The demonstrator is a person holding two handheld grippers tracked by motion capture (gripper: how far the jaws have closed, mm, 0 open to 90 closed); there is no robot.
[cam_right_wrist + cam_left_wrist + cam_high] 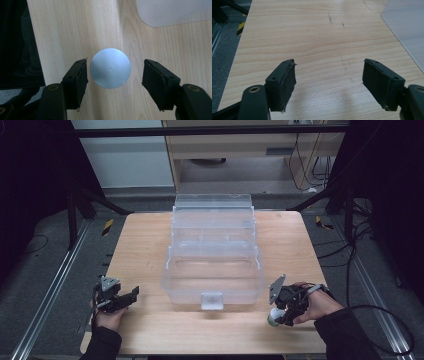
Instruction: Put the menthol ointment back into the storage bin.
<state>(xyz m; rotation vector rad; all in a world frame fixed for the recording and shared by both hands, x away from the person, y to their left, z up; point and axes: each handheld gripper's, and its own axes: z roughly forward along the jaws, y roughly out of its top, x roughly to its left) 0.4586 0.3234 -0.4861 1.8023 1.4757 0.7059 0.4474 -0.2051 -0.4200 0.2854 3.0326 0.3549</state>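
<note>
Closest to the camera, two sleeved forearms come in over the near edge of the light wooden table (150, 250), one hand-held tool each. So from left to right:

Left gripper (120, 298) sits near the front-left corner, jaws spread wide with bare wood between them in the left gripper view (328, 75). It's holding nothing and is well apart from everything else.

Middle of the table: one big clear plastic storage box (212, 270) with its lid flipped open toward the back and a small latch tab on the front wall. As far as I can tell through the plastic, nothing is inside it.

Right gripper (282, 312) is at the front right, pointing straight down over a small white bottle with a round grey cap (110, 68) and what looks like a greenish band low on its body. The bottle stands upright on the wood just beside the box's front-right corner. Jaws are open on either side of the cap; the left pad is very close, the right one clearly apart, so it isn't gripped yet.

My read on progress: very early. Box is open, bottle is lined up for a grab, but the pinch, the lift and the drop into the box all remain, if that's where it's headed.

Count: two grippers, one box, one bottle, one table.
</note>
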